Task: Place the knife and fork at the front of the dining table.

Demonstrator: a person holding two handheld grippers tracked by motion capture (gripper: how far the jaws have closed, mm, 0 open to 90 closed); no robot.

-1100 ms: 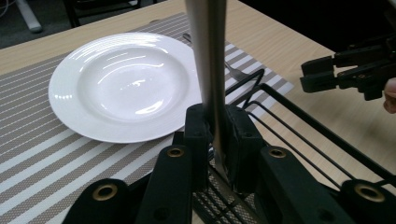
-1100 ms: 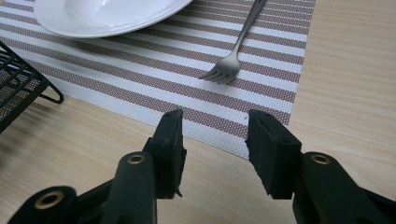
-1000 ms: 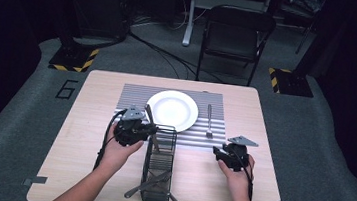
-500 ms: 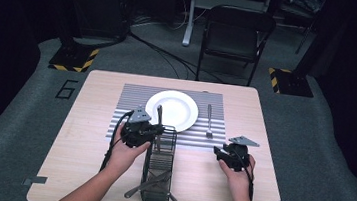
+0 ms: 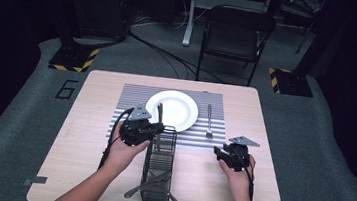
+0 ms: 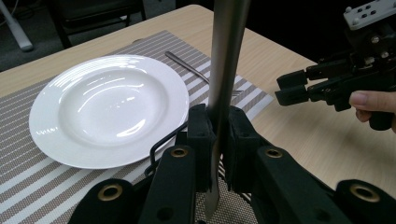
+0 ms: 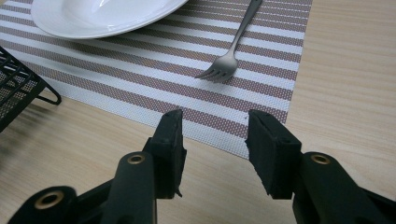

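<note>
The fingers of the left gripper are closed tight on a knife; the knife stands almost upright between them, its lower end pointing down past the fingers. In the high view the knife is over the far end of the black wire cutlery basket, just beside the near rim of the white plate. The left hand holds the gripper from below and behind, with the forearm coming in from the bottom edge at a slant.

The fingers of the right gripper are open with a wide gap and they hold nothing. They point toward the near right corner of the striped placemat, above the bare wooden table. A fork lies on the placemat ahead of them, tines toward the gripper, well apart from the fingers. The right hand holds its gripper low over the table.

On the grey floor left of the table a dark number "6" can be read.
</note>
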